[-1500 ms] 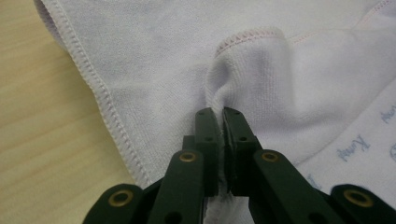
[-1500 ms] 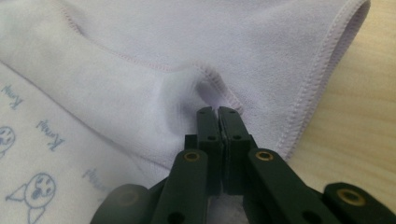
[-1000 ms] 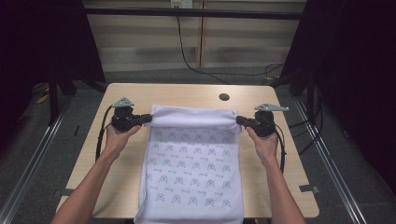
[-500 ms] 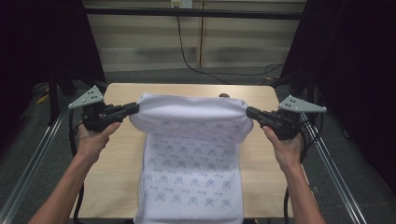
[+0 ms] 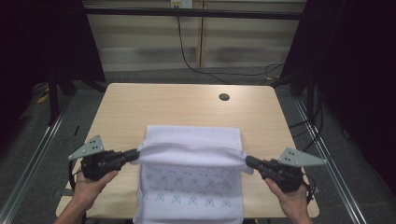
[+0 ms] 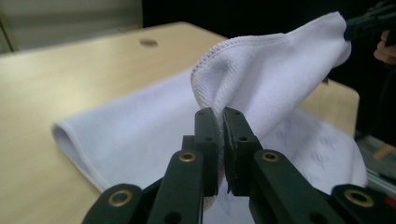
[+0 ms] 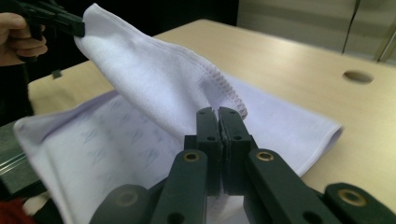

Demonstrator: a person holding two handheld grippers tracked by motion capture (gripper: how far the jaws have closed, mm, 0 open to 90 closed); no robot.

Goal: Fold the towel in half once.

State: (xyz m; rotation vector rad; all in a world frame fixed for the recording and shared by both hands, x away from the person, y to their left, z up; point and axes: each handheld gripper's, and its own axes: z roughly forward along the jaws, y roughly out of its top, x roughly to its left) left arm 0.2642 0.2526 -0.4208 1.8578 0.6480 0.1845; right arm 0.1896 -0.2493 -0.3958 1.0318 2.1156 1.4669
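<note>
Folding white printed microfibre cloth (image 5: 189,186) over near table edge, far hem lifted toward person | left gripper (image 5: 133,154) clamped shut on one hem corner | right gripper (image 5: 248,161) clamped shut on opposite corner, keeping hem taut for even crease | light wooden table (image 5: 177,105) beneath.

A light wooden table (image 5: 140,107) with rounded corners stands on a grey floor (image 5: 28,154). Near its far right corner a round dark cable hole (image 5: 224,97) is cut through the top. Behind the table runs a pale panelled wall (image 5: 149,42), and a black cable (image 5: 187,51) hangs down it and trails along the floor to the right. Metal rails (image 5: 42,149) flank the table on both sides, and dark curtains (image 5: 359,70) close off the right.
</note>
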